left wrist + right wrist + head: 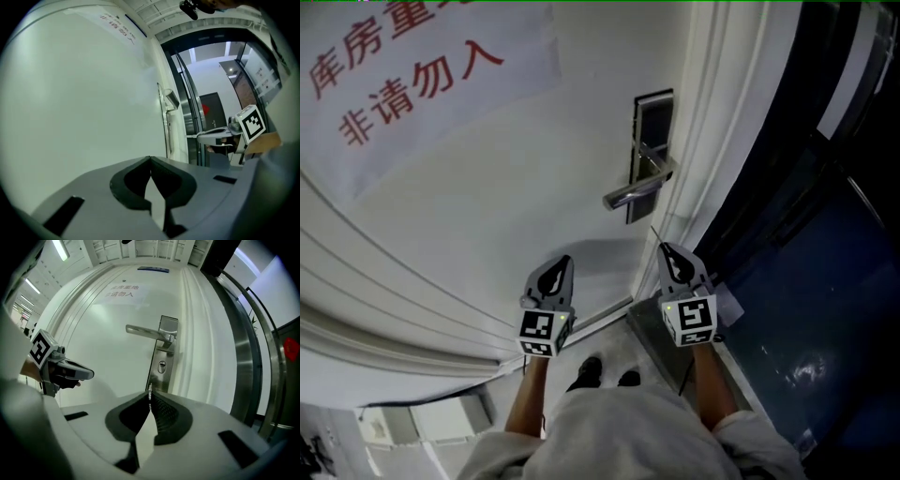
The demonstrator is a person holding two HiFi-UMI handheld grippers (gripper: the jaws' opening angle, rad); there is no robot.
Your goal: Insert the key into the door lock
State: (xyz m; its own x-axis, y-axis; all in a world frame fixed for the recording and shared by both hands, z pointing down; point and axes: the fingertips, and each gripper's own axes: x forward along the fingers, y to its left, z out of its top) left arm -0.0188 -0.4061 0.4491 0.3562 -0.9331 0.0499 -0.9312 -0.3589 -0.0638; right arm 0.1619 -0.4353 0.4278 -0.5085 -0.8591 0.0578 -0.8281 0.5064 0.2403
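Open air lies between the key (pixel 149 391), pinched in the right tool (pixel 150 398), and the keyhole (pixel 161 365) in the closed door (pixel 93 343). The handle (pixel 145 331) juts out above the keyhole, reaching left. The ridged door frame (pixel 206 357) crowds the lock plate (pixel 168 324) on the right. The left tool (pixel 63 372) hangs well off to the left, clear of that path.
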